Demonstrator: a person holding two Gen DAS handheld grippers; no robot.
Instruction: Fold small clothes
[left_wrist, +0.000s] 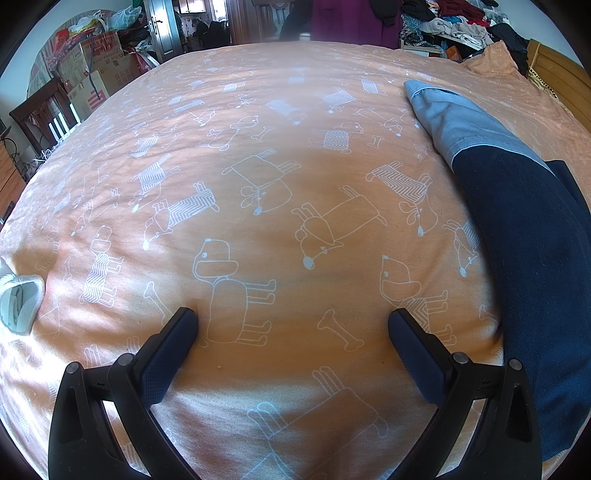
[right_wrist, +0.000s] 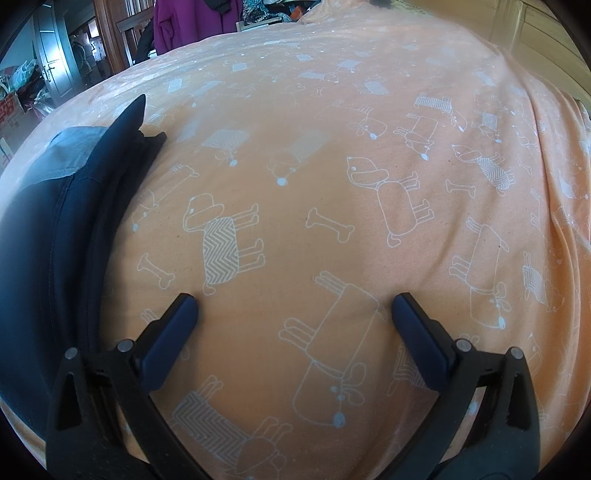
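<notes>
- Bedsheet: peach-orange, printed with white outline dogs and bones; some dog bodies filled with zigzag stripes.
- Garment: dark navy, with a light grey-blue panel at its far end.
- Gripper fingers: black frames, dark blue pads.
- Hanging coat: magenta-purple.

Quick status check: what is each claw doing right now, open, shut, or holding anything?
Left claw: open, holding nothing, over the orange bedsheet.
Right claw: open, holding nothing; the navy garment lies to its left.
</notes>
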